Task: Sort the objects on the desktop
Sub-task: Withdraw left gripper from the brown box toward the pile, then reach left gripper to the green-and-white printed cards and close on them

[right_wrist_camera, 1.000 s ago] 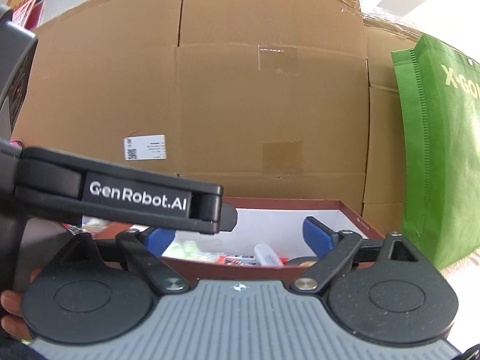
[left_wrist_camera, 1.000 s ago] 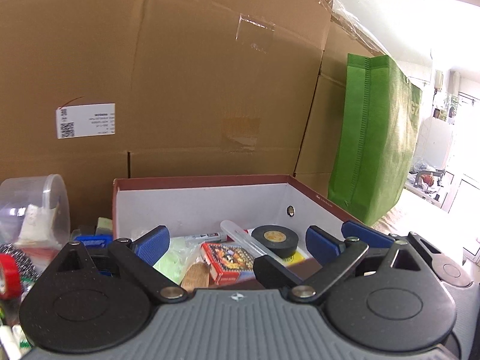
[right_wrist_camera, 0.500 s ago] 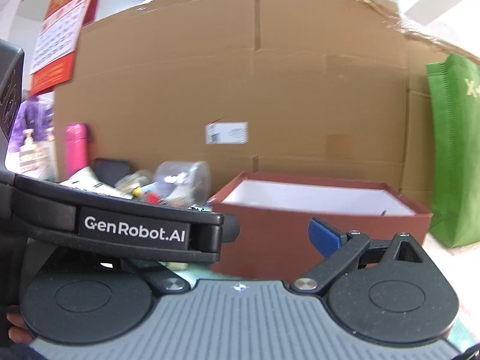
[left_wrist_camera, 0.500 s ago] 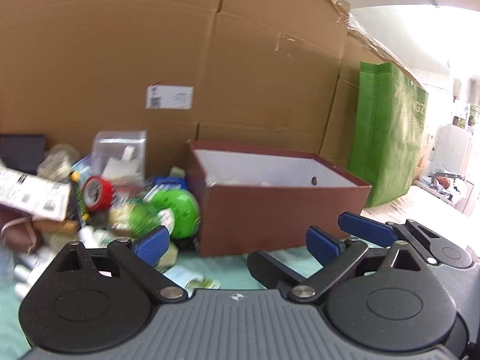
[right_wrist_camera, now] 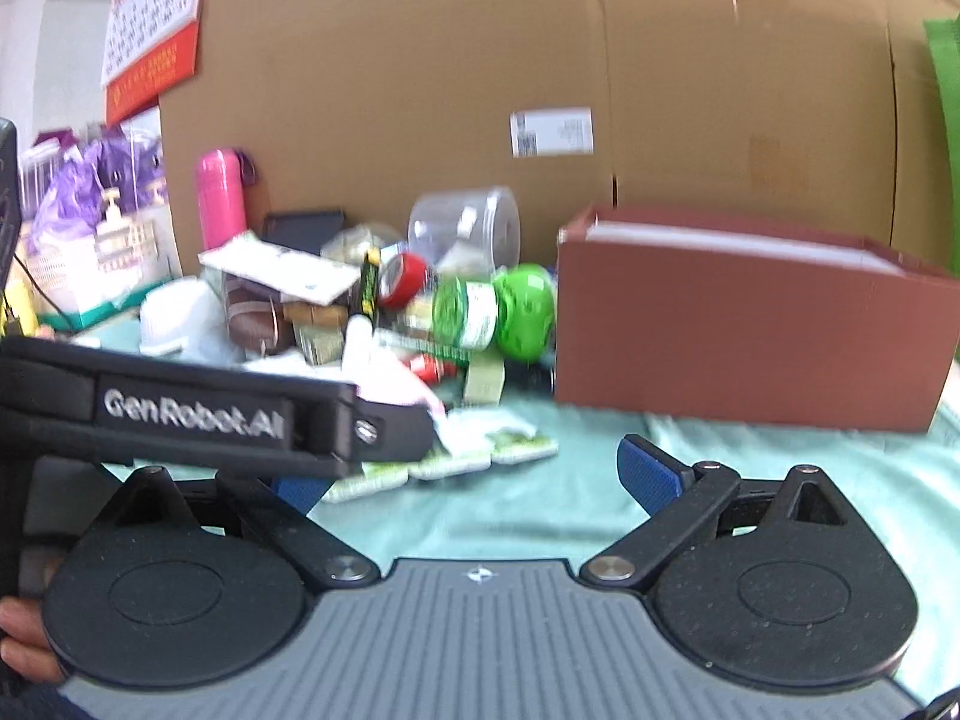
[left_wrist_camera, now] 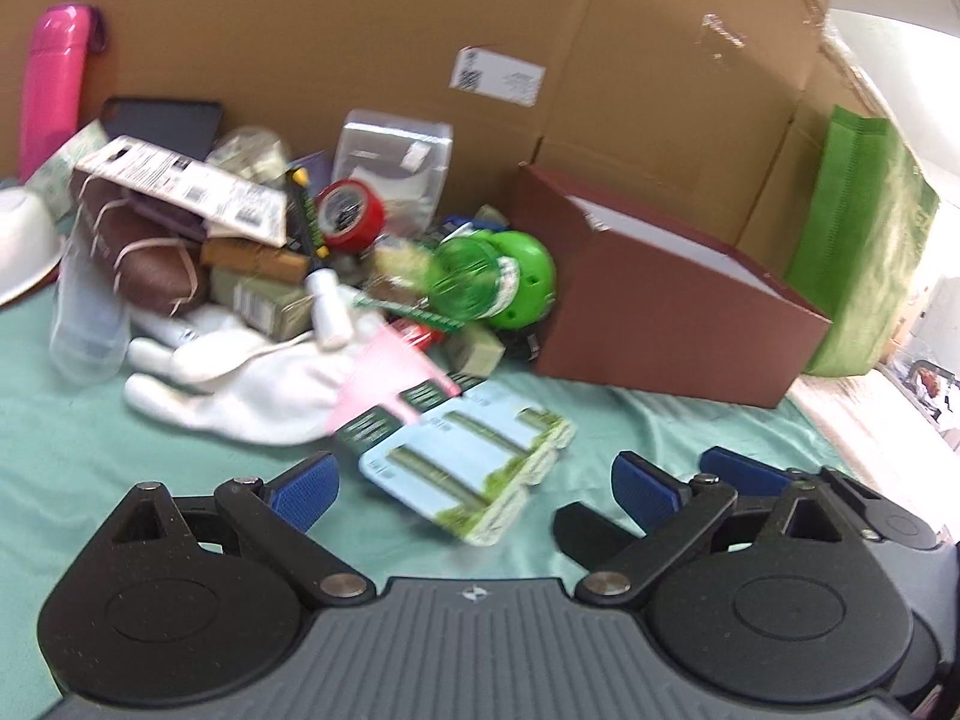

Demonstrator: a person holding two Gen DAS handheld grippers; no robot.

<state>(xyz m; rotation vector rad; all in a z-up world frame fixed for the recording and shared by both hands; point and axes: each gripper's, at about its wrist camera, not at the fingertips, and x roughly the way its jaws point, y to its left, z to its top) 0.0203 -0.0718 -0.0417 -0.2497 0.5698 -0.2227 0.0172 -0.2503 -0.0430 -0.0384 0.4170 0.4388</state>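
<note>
Open teal cloth [left_wrist_camera: 600, 420] lies ahead; clutter pile [left_wrist_camera: 270, 252] and, seemingly touching it, brown box [left_wrist_camera: 672, 324] block beyond.

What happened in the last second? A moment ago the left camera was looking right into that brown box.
Both grippers drew back from the brown box and swung left toward the clutter pile; the left gripper now faces the tissue pack. Both stayed open and empty; nothing was picked up or released.

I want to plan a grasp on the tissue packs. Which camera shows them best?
The left wrist view: the tissue packs lie whole and close, just ahead of the open left gripper. In the right wrist view they are blurrier and partly hidden behind the other gripper's black body.
</note>
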